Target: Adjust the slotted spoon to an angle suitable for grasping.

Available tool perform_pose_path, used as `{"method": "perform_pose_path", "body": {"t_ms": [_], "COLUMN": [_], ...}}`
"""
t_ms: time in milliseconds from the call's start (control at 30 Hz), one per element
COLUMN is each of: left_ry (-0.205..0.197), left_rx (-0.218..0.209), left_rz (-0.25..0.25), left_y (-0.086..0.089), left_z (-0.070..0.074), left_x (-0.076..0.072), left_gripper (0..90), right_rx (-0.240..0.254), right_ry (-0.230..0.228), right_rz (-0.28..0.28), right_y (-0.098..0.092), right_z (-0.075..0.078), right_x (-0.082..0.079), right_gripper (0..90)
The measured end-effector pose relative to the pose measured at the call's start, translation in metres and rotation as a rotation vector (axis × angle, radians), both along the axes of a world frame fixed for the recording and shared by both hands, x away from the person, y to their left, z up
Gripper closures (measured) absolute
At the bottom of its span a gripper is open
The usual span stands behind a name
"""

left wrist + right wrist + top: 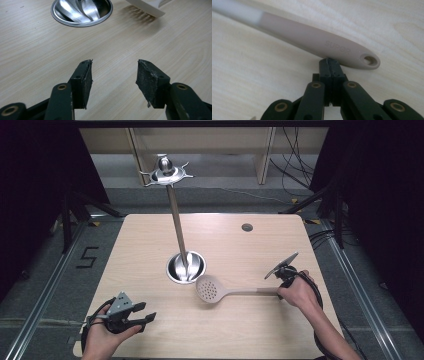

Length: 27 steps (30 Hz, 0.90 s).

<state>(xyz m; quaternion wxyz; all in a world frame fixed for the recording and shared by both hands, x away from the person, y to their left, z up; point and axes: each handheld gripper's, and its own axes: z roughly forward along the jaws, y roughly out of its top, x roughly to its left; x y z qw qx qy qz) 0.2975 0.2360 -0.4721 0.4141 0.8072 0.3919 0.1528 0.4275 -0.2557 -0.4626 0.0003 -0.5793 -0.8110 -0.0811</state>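
A pale slotted spoon (208, 288) lies on the wooden table (240, 330), its round head beside the metal stand's base and its handle pointing right. My right gripper (281, 287) is at the handle's end. In the right gripper view its jaws (329, 61) are shut pad to pad, and their tips touch the near side of the spoon handle (307, 37) close to its hanging hole. My left gripper (148, 311) rests at the table's near left corner. Its jaws (113, 71) stand open over bare wood with nothing between them.
A shiny metal stand rises from a round base (186, 266) at the table's middle, with a thin pole and a hooked crown (166, 171) on top. The base (81, 11) and the spoon head's edge (147, 6) lie ahead of the left gripper. A small hole (247, 227) marks the far right.
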Motion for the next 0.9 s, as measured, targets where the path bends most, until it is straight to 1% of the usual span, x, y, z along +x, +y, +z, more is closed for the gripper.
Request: {"method": "perform_pose_path", "body": {"t_ms": [67, 100, 133, 167, 200, 233, 267, 300, 333, 367, 400, 433, 467, 500, 533, 567, 600, 633, 667, 700, 733, 767, 800, 833, 867, 900], "left_ry": [0.003, 0.002, 0.004, 0.009, 0.013, 0.000, -0.007, -0.005, -0.001, -0.001, -0.002, -0.008, -0.006, 0.000, -0.001, -0.003, 0.001, 0.001, -0.002, 0.008, 0.004, 0.004, 0.005, -0.001, -0.007, -0.005], "left_rx": [-0.002, 0.017, 0.022, 0.022, 0.004, 0.008, 0.020, 0.018, 0.010, 0.007, 0.004, 0.014, 0.020, 0.009, -0.005, 0.006, 0.029, 0.029, 0.019, 0.009, 0.023, 0.015, 0.003, -0.004, 0.007, 0.009], "left_rz": [0.000, -0.006, -0.003, -0.014, 0.000, -0.006, -0.005, -0.002, 0.004, 0.003, 0.001, -0.009, -0.003, 0.004, 0.004, -0.009, -0.022, -0.022, -0.016, -0.007, -0.008, -0.004, -0.005, -0.009, -0.019, -0.019], "left_y": [0.000, 0.001, 0.001, 0.000, -0.001, -0.001, 0.000, 0.000, 0.000, 0.000, -0.001, 0.000, 0.000, -0.001, -0.002, -0.001, 0.000, 0.000, -0.001, -0.002, -0.002, -0.003, -0.003, -0.004, -0.003, -0.003], "left_z": [0.000, 0.001, 0.001, 0.001, 0.000, 0.001, 0.001, 0.001, 0.001, 0.001, 0.001, 0.001, 0.001, 0.000, 0.000, 0.001, 0.001, 0.001, 0.001, 0.000, 0.000, 0.000, 0.000, -0.001, 0.000, 0.000], "left_x": [0.000, 0.001, 0.001, 0.000, -0.001, -0.001, -0.001, -0.001, -0.001, -0.001, -0.001, -0.001, -0.001, -0.001, -0.002, -0.001, -0.001, -0.001, -0.001, -0.002, -0.001, -0.002, -0.002, -0.002, -0.001, -0.002], "left_gripper": [45.3, 45.4, 45.4, 45.4, 45.4, 45.4, 45.4, 45.5, 45.6, 45.6, 45.5, 45.5, 45.6, 45.6, 45.6, 45.6, 45.7, 45.7, 45.7, 45.7, 45.8, 45.8, 45.7, 45.8, 45.8, 45.8], "right_rx": [0.034, 0.030, 0.019, 0.037, 0.054, 0.069, 0.080, 0.106, 0.109, 0.137, 0.174, 0.138, 0.174, 0.174, 0.156, 0.171, 0.184, 0.184, 0.189, 0.172, 0.170, 0.182, 0.180, 0.167, 0.153, 0.153], "right_ry": [0.016, -0.002, -0.040, -0.028, -0.024, 0.003, 0.013, 0.007, 0.033, 0.002, 0.075, 0.049, 0.126, 0.126, 0.084, 0.107, 0.114, 0.114, 0.109, 0.077, 0.075, 0.119, 0.119, 0.150, 0.139, 0.139], "right_rz": [-0.063, -0.086, -0.146, -0.187, -0.237, -0.301, -0.299, -0.289, -0.371, -0.382, -0.515, -0.456, -0.576, -0.576, -0.543, -0.628, -0.681, -0.681, -0.695, -0.652, -0.654, -0.714, -0.697, -0.680, -0.670, -0.670], "right_y": [0.000, -0.001, 0.002, 0.004, 0.004, 0.006, 0.003, 0.000, 0.002, 0.001, 0.010, 0.006, 0.014, 0.014, 0.013, 0.019, 0.020, 0.020, 0.020, 0.016, 0.015, 0.018, 0.016, 0.014, 0.013, 0.013], "right_z": [0.000, -0.001, -0.001, 0.001, 0.001, 0.001, 0.000, -0.003, -0.002, -0.005, 0.000, -0.004, -0.001, -0.001, -0.003, -0.002, -0.002, -0.002, -0.003, -0.005, -0.007, -0.005, -0.006, -0.004, -0.005, -0.005], "right_x": [0.004, 0.006, 0.007, 0.008, 0.010, 0.010, 0.012, 0.013, 0.014, 0.016, 0.018, 0.017, 0.021, 0.021, 0.023, 0.026, 0.030, 0.030, 0.031, 0.032, 0.034, 0.036, 0.037, 0.040, 0.041, 0.041], "right_gripper": [81.5, 77.2, 70.5, 62.6, 55.3, 49.4, 43.5, 37.7, 34.9, 33.2, 31.1, 30.6, 29.4, 29.4, 29.4, 29.4, 29.6, 29.6, 29.6, 29.6, 29.6, 29.5, 29.4, 28.7, 28.6, 28.6]}}
